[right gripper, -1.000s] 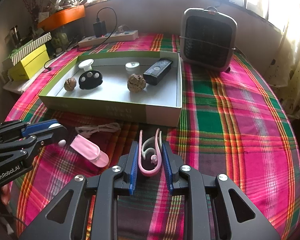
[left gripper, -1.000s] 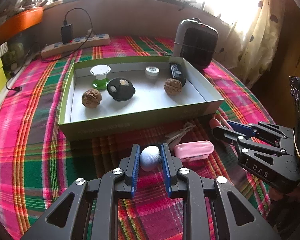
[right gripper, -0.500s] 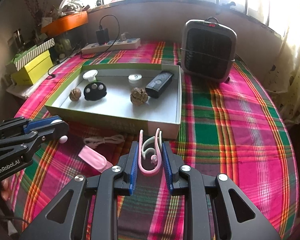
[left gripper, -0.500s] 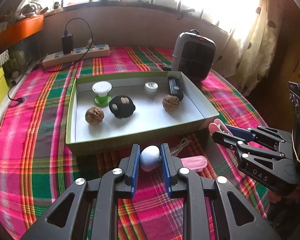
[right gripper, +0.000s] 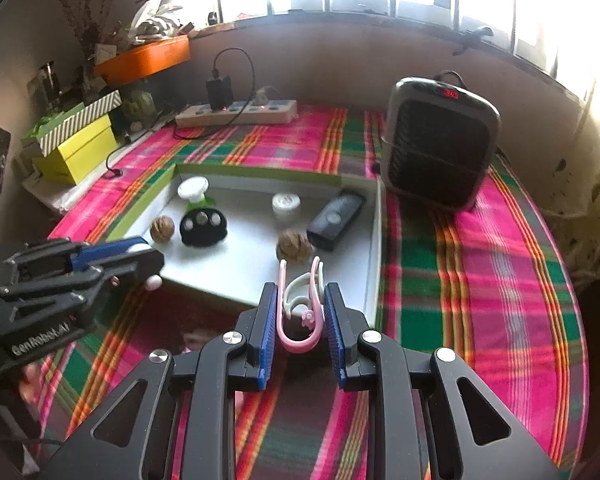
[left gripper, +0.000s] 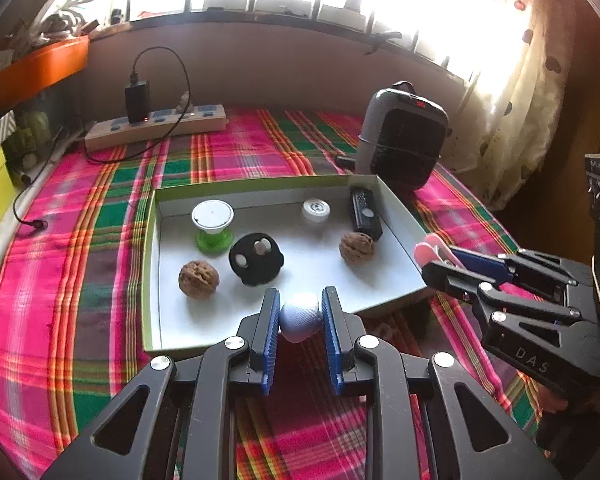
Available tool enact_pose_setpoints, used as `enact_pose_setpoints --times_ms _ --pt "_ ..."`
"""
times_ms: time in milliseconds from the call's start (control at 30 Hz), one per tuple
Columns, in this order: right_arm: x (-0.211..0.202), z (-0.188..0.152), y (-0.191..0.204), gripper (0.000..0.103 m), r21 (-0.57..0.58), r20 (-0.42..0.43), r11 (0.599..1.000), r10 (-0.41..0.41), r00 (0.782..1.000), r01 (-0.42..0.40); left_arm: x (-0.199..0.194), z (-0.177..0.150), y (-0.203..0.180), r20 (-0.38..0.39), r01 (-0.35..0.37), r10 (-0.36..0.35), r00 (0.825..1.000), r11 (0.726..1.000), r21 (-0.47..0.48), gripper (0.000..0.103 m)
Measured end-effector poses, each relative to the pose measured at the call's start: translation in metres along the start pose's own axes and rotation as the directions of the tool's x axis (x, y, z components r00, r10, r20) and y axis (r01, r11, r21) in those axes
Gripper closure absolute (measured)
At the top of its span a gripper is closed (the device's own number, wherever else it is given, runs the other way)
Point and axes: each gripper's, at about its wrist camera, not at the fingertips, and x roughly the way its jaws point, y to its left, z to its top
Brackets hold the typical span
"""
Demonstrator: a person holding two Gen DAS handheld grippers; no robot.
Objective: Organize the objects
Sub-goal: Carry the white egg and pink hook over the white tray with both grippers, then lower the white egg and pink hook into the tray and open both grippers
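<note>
A plaid cloth [right gripper: 440, 280] in pink, green and orange covers the counter, with a dark heater [right gripper: 440, 144] standing at its far right and a power strip [left gripper: 156, 126] with a black charger plugged in lying along the back wall. In the middle sits a shallow box [left gripper: 150, 264], green outside and white inside. In the box lie a black remote [left gripper: 364, 214] against the right wall, a black pouch [left gripper: 256, 258] with pale buttons near the centre, a white-topped green spool [left gripper: 213, 224] at the back left, two walnuts [left gripper: 199, 279], one at the left and one just in front of the remote, and a small white cap [left gripper: 315, 210] at the back. The left gripper [left gripper: 300, 316] hangs over the box's near edge, its blue fingers [left gripper: 270, 320] clamped on a pale blue-white ball [left gripper: 300, 318]. The right gripper [right gripper: 300, 320] is held above the box's near right corner, its fingers [right gripper: 267, 328] clamped on a pink and white clip [right gripper: 300, 312] whose open prongs point toward the nearer walnut. In the left view the right gripper shows at the right side, the pink prongs sticking out of it beside the box's right wall; in the right view the left gripper shows at the left, over the box's near left part.
</note>
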Motion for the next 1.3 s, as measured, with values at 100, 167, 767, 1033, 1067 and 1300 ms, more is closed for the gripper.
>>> enact_pose_setpoints --times_ms 100,167,767,1033,1067,1300 --pt "0.007 0.011 0.002 0.079 -0.005 0.005 1.000 0.021 1.000 -0.021 0.005 0.003 0.002 -0.003 -0.001 0.001 1.000 1.000 -0.001 0.084" --pt "0.011 0.015 0.003 0.079 -0.008 0.004 0.999 0.032 0.999 -0.032 0.009 0.005 0.004 -0.007 -0.002 0.001 1.000 1.000 -0.006 0.084" --pt "0.068 0.059 0.010 0.079 -0.045 -0.069 0.985 0.165 0.984 -0.168 0.040 0.007 0.013 -0.058 -0.016 0.015 0.998 1.000 -0.017 0.084" --pt "0.093 0.069 0.015 0.078 -0.050 -0.108 0.979 0.191 0.976 -0.198 0.051 0.006 0.014 -0.076 -0.021 0.019 0.997 1.000 -0.020 0.084" --pt "0.096 0.069 0.015 0.078 -0.050 -0.114 0.978 0.194 0.974 -0.200 0.051 0.007 0.015 -0.076 -0.018 0.016 0.997 1.000 -0.022 0.084" --pt "0.110 0.070 0.020 0.078 -0.056 -0.141 0.978 0.194 0.971 -0.203 0.052 0.007 0.015 -0.071 -0.034 0.033 0.997 0.999 -0.011 0.084"
